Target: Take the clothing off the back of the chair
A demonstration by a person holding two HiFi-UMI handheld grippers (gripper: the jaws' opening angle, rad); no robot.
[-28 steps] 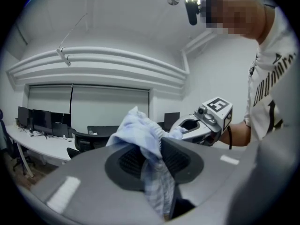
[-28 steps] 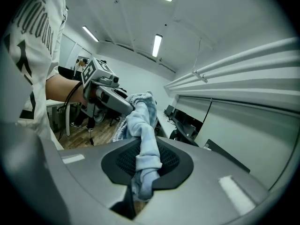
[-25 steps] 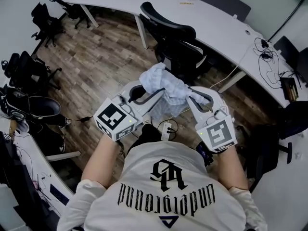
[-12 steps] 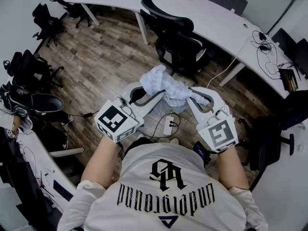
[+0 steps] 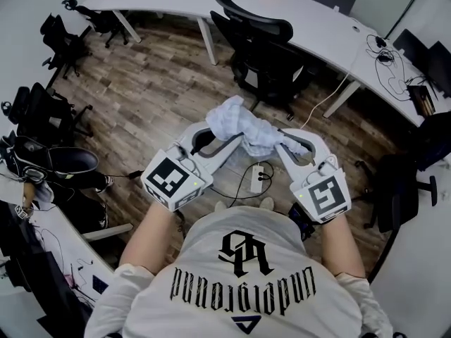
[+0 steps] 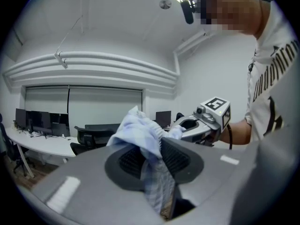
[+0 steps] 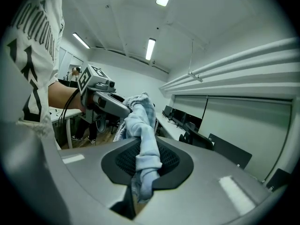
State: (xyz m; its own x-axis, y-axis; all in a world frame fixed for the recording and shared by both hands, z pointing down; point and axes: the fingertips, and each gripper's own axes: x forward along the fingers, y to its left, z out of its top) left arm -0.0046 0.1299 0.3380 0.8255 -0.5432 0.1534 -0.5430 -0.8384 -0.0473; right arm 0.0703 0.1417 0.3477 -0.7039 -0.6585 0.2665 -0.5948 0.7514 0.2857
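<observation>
- Jaws of your left gripper (image 5: 231, 138) and right gripper (image 5: 283, 145) each pinch the clothing (image 5: 243, 122), bunched between them, clear of the chair (image 5: 264, 62).
- If you pull them apart, thin folds may slip out.

The clothing (image 5: 248, 127) is bunched up between the two claws, so I can't tell what kind of garment it is. Its ends disappear into the left claw (image 6: 152, 156) and the right claw (image 7: 143, 158), covering their pads. Beyond the claws, the counter (image 5: 317, 37) runs off the picture's top edge.
</observation>
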